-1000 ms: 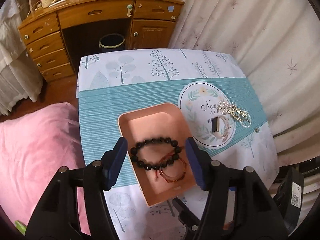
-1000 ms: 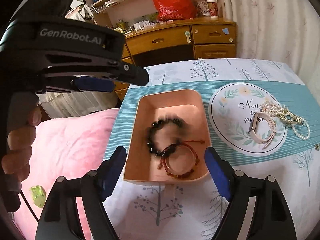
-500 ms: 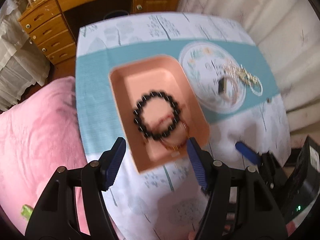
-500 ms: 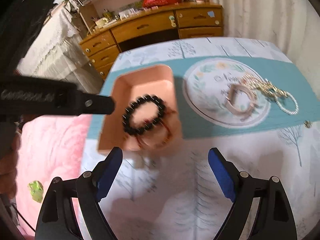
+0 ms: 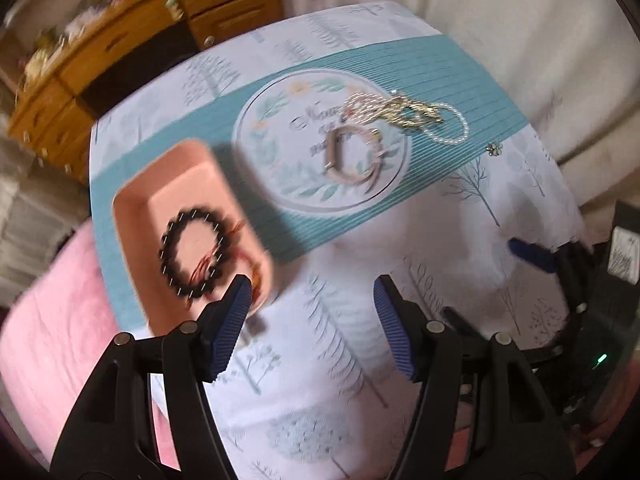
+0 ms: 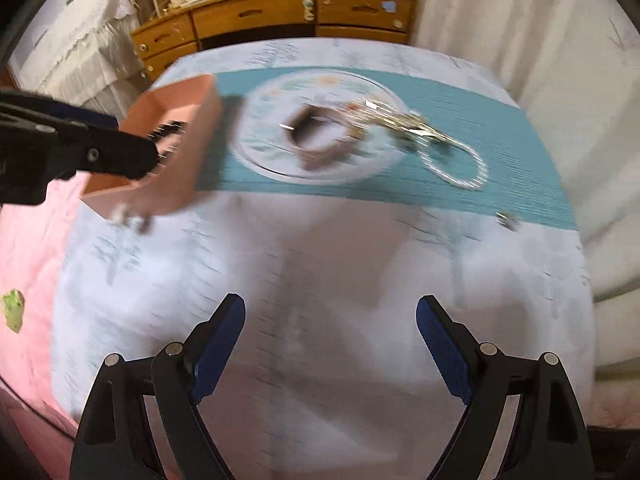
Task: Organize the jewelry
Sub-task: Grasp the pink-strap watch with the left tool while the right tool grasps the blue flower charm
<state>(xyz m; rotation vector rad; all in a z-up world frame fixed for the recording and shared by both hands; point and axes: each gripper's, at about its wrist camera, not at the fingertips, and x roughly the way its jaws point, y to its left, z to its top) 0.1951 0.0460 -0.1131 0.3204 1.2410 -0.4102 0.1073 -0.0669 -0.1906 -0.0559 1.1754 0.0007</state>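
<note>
From your left wrist, the left gripper (image 5: 310, 308) points down at the cloth-covered surface (image 5: 460, 264) with its jaws apart and nothing between them. Its left finger (image 5: 228, 328) overlaps the near corner of the pink tray (image 5: 180, 184). In the tray lie a black bead bracelet (image 5: 192, 254) and a red cord bracelet (image 5: 236, 240), touching each other. To the right, well apart from the tray, a watch (image 5: 352, 156) lies on the round print, and just beyond it sits a tangle of pearl strand (image 5: 448, 128) and gold chain (image 5: 412, 112). A small stud (image 5: 495, 149) lies alone near the right edge.

From your right wrist, the right gripper (image 6: 330, 330) has its jaws wide, having just opened a little further, over bare cloth and holding nothing. The tray (image 6: 188, 152) is at the far left, partly behind your left gripper (image 6: 132, 156). The watch (image 6: 320, 136), chain (image 6: 404, 122) and pearls (image 6: 460, 168) lie far ahead, blurred. A wooden desk (image 6: 280, 16) stands behind.
</note>
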